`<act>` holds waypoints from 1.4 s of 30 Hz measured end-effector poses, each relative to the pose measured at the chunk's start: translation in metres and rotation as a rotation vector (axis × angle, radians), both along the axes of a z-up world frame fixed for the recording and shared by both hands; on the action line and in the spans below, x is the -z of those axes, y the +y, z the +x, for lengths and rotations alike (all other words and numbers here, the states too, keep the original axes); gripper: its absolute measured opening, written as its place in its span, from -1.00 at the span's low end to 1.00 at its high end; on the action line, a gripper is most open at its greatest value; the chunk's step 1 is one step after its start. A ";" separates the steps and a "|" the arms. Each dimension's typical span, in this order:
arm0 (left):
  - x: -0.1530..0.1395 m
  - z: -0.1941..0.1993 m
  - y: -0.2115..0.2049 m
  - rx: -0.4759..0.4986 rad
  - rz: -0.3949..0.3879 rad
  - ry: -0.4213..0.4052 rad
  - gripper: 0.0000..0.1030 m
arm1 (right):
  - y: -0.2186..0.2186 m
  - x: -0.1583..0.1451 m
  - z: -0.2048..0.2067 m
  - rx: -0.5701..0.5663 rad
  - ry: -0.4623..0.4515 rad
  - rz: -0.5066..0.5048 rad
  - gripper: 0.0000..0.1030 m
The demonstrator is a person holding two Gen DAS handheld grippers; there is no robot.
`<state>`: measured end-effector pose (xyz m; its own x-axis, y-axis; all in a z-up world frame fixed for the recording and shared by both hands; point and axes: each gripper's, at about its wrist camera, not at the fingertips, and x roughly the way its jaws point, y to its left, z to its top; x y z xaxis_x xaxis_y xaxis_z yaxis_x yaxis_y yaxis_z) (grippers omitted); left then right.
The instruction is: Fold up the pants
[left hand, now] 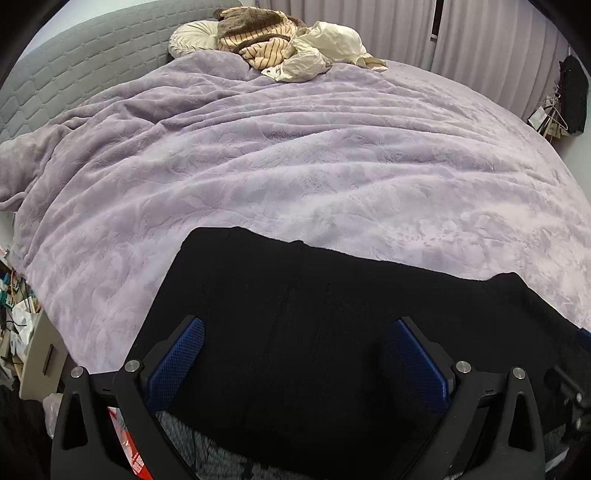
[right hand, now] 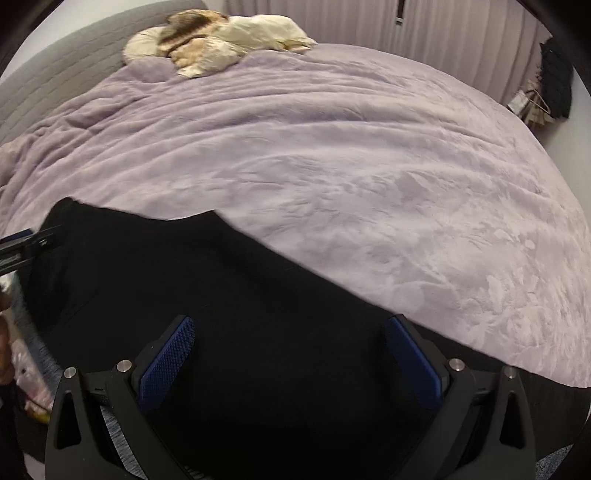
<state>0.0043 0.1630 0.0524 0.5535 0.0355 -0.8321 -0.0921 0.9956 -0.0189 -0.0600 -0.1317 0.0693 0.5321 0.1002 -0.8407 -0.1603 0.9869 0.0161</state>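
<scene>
Black pants [left hand: 295, 302] lie flat near the front edge of a lavender blanket [left hand: 295, 166], one straight edge facing the bed's middle. My left gripper [left hand: 297, 350] hovers over them, open, with its blue pads [left hand: 177, 358] wide apart and only cloth below. In the right wrist view the same pants [right hand: 221, 295] fill the lower left. My right gripper [right hand: 291, 350] is open above them, nothing pinched between its fingers [right hand: 413, 362]. The left gripper [right hand: 26, 242] shows at that view's left edge by the pants' far corner. Whether either gripper touches the cloth is unclear.
A round cream pillow [left hand: 192, 37], a striped brown fabric [left hand: 251, 40] and crumpled white cloth [left hand: 325, 44] are piled at the grey headboard [left hand: 74, 74]. Curtains [left hand: 480, 33] hang behind. A dark garment [left hand: 572, 99] hangs at right. Clutter [left hand: 14, 314] sits beside the bed at left.
</scene>
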 end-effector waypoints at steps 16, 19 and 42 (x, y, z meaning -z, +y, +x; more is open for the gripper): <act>0.040 -0.063 -0.007 0.018 -0.051 0.058 1.00 | 0.060 0.032 -0.053 -0.291 0.058 -0.055 1.00; 0.039 -0.066 -0.003 0.019 -0.059 0.052 1.00 | 0.046 0.033 -0.060 -0.301 0.054 -0.083 0.99; -0.002 -0.027 -0.012 0.095 -0.052 0.013 1.00 | -0.023 0.007 -0.087 -0.324 0.056 -0.075 1.00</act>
<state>-0.0231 0.1506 0.0549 0.5414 -0.0597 -0.8387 0.0018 0.9976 -0.0699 -0.1466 -0.1543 0.0623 0.4350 0.1933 -0.8794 -0.4670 0.8835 -0.0368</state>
